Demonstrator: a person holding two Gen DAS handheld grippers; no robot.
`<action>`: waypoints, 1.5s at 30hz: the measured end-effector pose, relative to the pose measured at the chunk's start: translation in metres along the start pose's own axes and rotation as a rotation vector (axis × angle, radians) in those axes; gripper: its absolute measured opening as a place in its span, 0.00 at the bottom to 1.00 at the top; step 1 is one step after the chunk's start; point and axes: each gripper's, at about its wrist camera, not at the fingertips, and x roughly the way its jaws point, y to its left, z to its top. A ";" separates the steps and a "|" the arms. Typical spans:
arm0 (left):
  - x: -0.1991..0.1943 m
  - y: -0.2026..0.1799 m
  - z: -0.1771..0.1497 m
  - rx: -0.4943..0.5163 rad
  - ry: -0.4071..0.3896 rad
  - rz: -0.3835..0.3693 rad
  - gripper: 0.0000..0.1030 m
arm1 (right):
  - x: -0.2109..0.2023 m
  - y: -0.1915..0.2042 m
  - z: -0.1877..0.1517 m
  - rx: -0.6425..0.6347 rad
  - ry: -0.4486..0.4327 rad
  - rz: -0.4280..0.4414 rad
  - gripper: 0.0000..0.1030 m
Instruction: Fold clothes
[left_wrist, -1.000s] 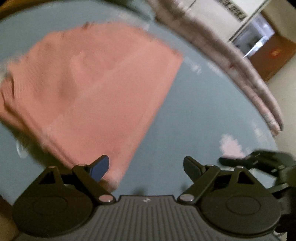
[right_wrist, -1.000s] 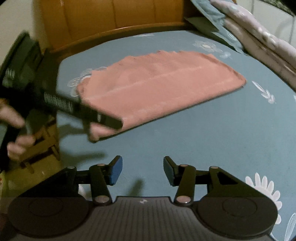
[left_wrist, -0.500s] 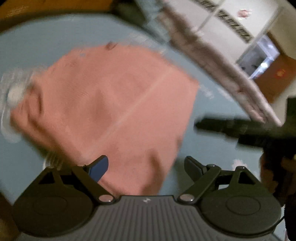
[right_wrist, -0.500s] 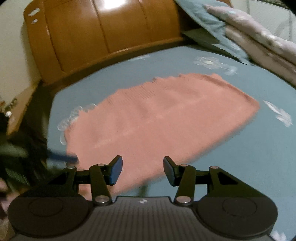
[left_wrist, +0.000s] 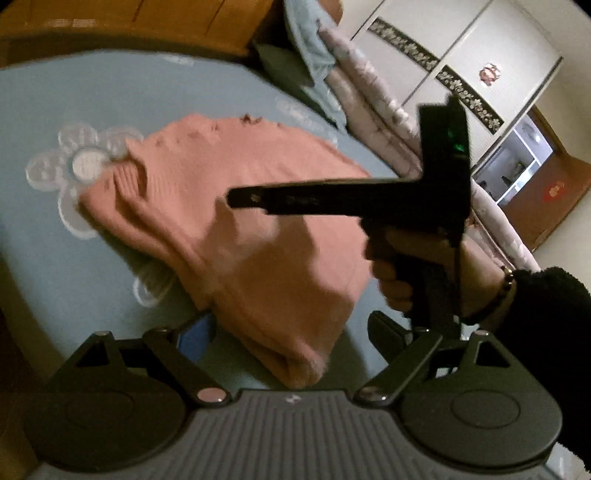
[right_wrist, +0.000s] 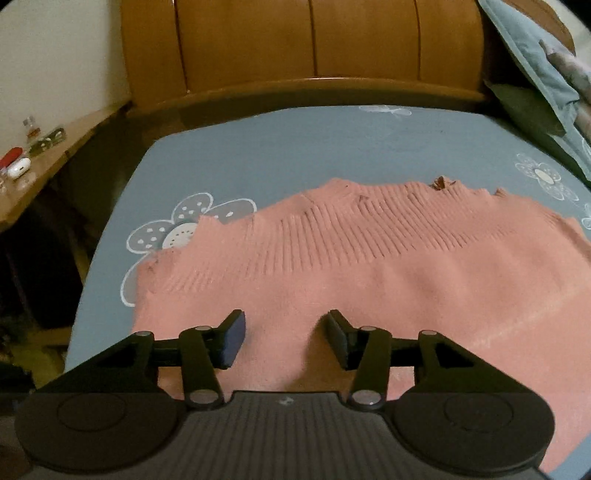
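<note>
Jaws on both grippers stand apart and empty: the left gripper wide, the right gripper narrower, poised over the pink sweater, which lies folded across the frame's middle on the blue flowered bed.

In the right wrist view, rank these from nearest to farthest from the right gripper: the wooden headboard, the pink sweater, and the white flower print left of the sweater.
1. Pink sweater: directly under and ahead of the right gripper, whose jaws stand apart above it.
2. White flower print: ahead to the left, on the blue sheet.
3. Wooden headboard: upright at the bed's far end.
</note>
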 end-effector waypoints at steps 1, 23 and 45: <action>-0.005 0.000 0.002 0.002 -0.020 0.000 0.86 | -0.010 -0.006 0.000 0.015 -0.021 0.007 0.51; 0.080 0.007 0.058 0.080 -0.020 0.051 0.91 | -0.004 -0.272 0.023 0.458 -0.100 -0.412 0.50; 0.091 -0.061 0.027 0.144 0.257 0.039 0.89 | -0.057 -0.222 -0.036 0.544 -0.057 -0.304 0.51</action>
